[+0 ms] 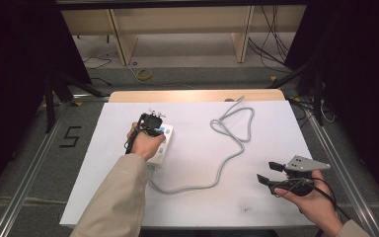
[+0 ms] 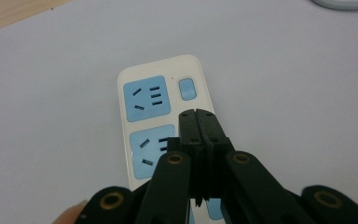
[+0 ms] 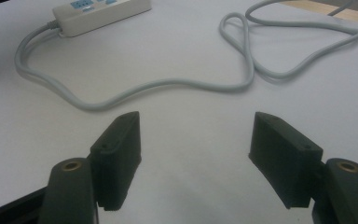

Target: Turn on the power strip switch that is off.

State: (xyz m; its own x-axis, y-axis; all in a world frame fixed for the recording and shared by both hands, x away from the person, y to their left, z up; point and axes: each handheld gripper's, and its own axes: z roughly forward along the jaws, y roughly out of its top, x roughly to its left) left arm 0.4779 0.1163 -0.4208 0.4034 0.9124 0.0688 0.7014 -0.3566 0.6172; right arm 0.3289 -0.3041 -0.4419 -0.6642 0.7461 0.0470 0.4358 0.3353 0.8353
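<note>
High view: the left hand-held gripper (image 1: 152,120) is poised over the far end of a white power strip (image 1: 164,146) lying on the white worktop (image 1: 266,197). The strip's grey cord (image 1: 220,168) runs from its near end and loops away to the right of that gripper, towards the worktop's far edge. The right hand-held gripper (image 1: 266,173) is held well apart from the strip, low above the worktop near the front right corner, jaws spread.

Left gripper view: the left hand-held gripper (image 2: 198,113) is clenched, jaws pressed together with nothing between them. Its tips sit just short of the blue rocker switch (image 2: 187,88), directly ahead, with the blue sockets (image 2: 147,98) to the left of the jaws. Contact with the switch is not evident.

Right gripper view: the right hand-held gripper (image 3: 196,140) is released and empty, with bare worktop between the jaws. The cord lies ahead, the power strip (image 3: 102,11) farther off at upper left.

Assessment: the work appears to be pressing the switch. The approach seems done; the press itself looks outstanding.
</note>
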